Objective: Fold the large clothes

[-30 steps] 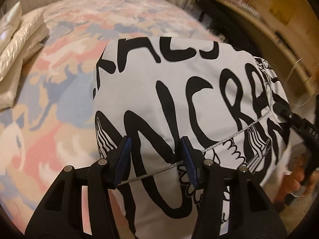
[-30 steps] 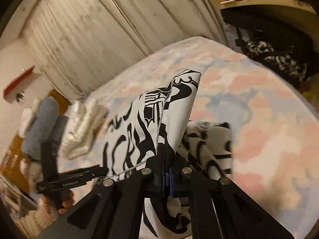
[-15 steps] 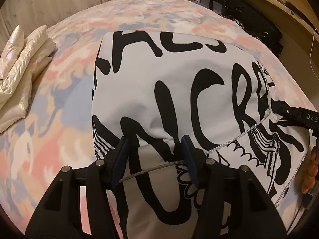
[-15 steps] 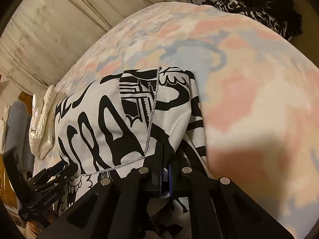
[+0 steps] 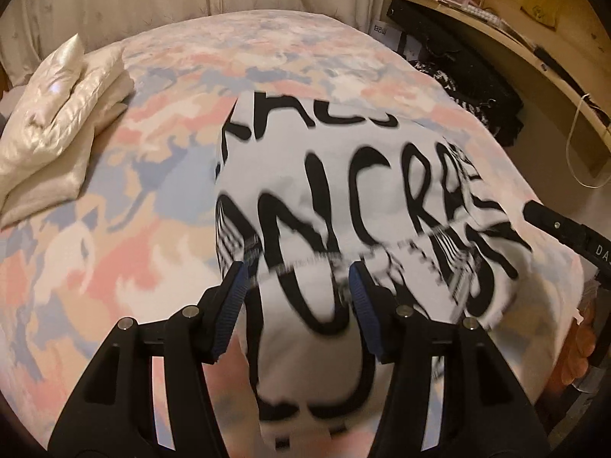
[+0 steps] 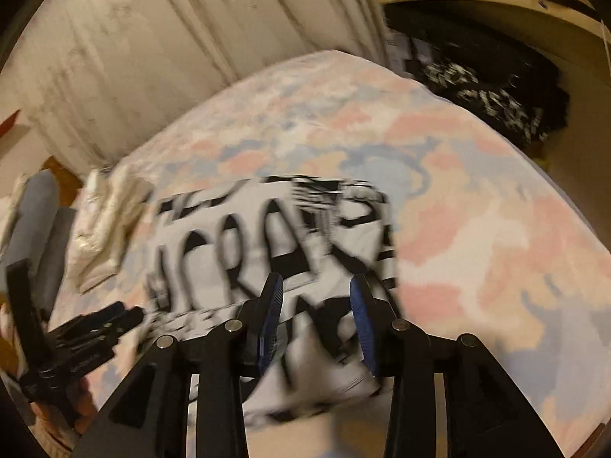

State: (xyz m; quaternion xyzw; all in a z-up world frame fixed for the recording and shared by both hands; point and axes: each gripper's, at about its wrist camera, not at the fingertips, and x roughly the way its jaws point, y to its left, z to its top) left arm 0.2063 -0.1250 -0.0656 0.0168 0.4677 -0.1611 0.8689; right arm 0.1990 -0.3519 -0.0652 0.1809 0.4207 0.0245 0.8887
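A large white garment (image 5: 343, 191) with big black lettering lies folded on the pastel patchwork bedspread (image 5: 95, 248). My left gripper (image 5: 297, 271) hovers over its near edge, open, with the cloth lying loose beneath the blue pads and not pinched. In the right wrist view the same garment (image 6: 229, 240) is blurred by motion. My right gripper (image 6: 317, 280) is over its near right corner. Its jaws are opening and the cloth sits under the gap, free of the pads. A hand holding the left gripper shows at the lower left of that view.
A folded cream quilted piece (image 5: 57, 122) rests on the bed's left side. A heap of black clothes (image 5: 477, 87) lies past the bed's far right edge, under a curved wooden shelf (image 5: 515, 38). Pale curtains (image 6: 172, 57) hang behind the bed.
The right gripper held a raised fold of the garment, laid it down, and its jaws have now parted off it. The garment lies flatter. Both grippers have drawn back toward the near edge.
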